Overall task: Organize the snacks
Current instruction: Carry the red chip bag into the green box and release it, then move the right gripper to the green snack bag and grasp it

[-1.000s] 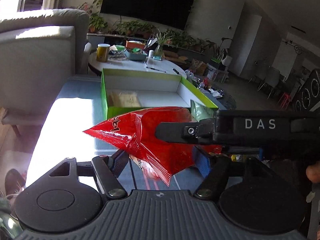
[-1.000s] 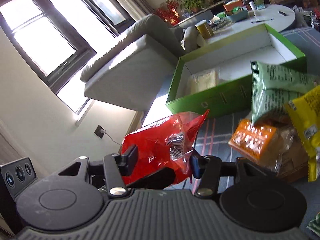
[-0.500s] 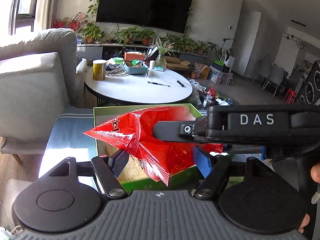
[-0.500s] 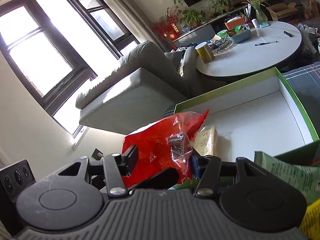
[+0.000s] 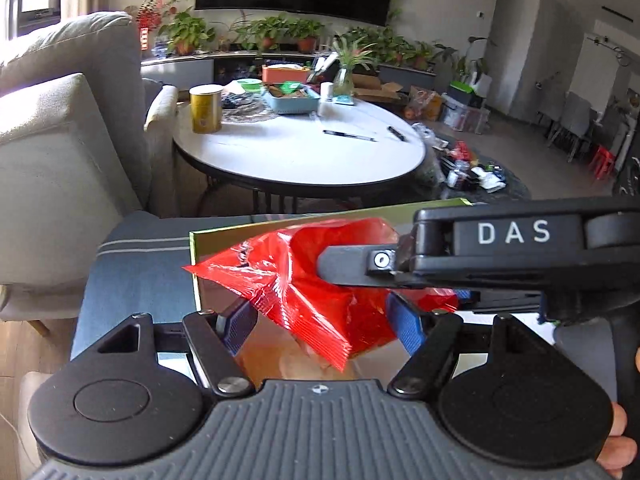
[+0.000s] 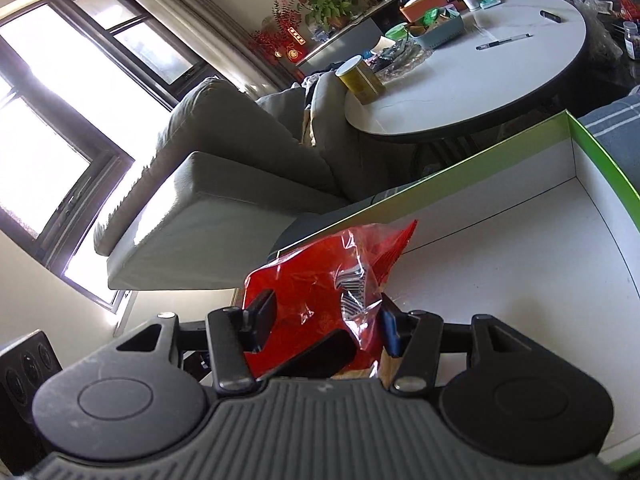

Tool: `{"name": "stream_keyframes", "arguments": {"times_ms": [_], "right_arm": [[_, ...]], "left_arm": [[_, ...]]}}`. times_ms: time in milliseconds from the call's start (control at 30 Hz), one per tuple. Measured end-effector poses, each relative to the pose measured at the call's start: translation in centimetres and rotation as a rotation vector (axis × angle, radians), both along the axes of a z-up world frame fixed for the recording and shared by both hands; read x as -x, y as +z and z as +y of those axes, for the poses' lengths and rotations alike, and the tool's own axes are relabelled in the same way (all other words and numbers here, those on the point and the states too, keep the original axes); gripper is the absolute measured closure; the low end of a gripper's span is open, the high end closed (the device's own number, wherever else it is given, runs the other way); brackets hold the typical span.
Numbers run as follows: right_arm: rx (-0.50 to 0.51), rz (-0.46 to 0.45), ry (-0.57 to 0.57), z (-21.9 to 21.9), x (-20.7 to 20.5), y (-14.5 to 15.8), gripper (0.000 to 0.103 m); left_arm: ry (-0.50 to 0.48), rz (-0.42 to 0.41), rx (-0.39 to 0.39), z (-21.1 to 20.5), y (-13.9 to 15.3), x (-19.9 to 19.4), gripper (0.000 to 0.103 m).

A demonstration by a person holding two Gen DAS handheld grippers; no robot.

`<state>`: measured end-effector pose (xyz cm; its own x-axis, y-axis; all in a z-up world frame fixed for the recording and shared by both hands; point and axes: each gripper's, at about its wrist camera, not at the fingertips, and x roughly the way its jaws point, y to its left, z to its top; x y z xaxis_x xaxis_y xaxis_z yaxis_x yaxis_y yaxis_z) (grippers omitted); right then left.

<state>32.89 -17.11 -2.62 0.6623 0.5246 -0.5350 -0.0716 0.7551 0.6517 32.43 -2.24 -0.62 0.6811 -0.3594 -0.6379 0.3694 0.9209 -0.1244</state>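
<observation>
We see the red snack bag (image 5: 320, 292) held up in the air above the near left part of the green box (image 6: 592, 140), whose white floor lies open below it. A pale packet (image 5: 296, 364) already lies on that floor, just under the bag.

The right gripper (image 6: 324, 320) has the bag between its fingers: in its own view the black pad on the left and the blue-edged pad on the right both press into the crinkled red film, with the barcode patch just inside the right one. So those fingers are clamped on the bag at a middling width.

The left gripper (image 5: 320, 320) sits under the bag from the other side. Its blue fingers (image 5: 240, 324) stand fairly wide, with the bag's lower corner hanging between them; the left one looks clear of the film, and we cannot tell whether the right one touches it. In that view the right gripper's black body crosses from the right, its arm laid over the bag.

Beyond the box's far wall stands a round white desk (image 5: 304, 152) carrying a yellow tin (image 5: 205, 108), a blue basket (image 5: 294, 100) and pens. A grey sofa (image 5: 60, 148) is at the far left.
</observation>
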Motion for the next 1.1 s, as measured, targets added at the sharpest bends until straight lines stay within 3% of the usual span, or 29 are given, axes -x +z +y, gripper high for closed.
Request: {"name": "stream_keyframes", "arguments": {"times_ms": [133, 200, 333, 400, 567, 733, 833, 1100], "right_arm": [[0.005, 0.036, -0.023, -0.1, -1.4, -0.9, 0.033], [0.029, 0.019, -0.051, -0.4, -1.1, -0.6, 0.033], [0.082, -0.031, -0.065, -0.9, 0.6, 1.0, 0.033], [0.113, -0.060, -0.045, -1.0, 1.8, 2.2, 0.033], [0.217, -0.139, 0.003, -1.3, 6.0, 4.7, 0.028], [0.284, -0.162, 0.002, -2.9, 9.4, 5.3, 0.026], [0.336, -0.175, -0.043, -4.6, 11.8, 4.9, 0.026], [0.295, -0.098, -0.218, -10.6, 15.9, 1.6, 0.026]], "left_arm": [[0.028, -0.001, -0.040, 0.6, -0.9, -1.1, 0.035], [0.039, -0.022, -0.037, 1.1, -1.0, -0.8, 0.040], [0.059, -0.119, -0.120, 0.6, 0.0, 1.0, 0.040], [0.056, -0.149, -0.126, 0.7, 0.7, 2.2, 0.040], [0.038, -0.164, -0.063, 1.2, 2.5, 5.7, 0.039], [0.046, -0.139, 0.004, 1.6, 2.9, 10.0, 0.033], [0.049, -0.117, 0.029, 2.0, 2.3, 12.5, 0.033], [0.057, -0.036, 0.122, 3.1, 0.5, 17.5, 0.032]]}}
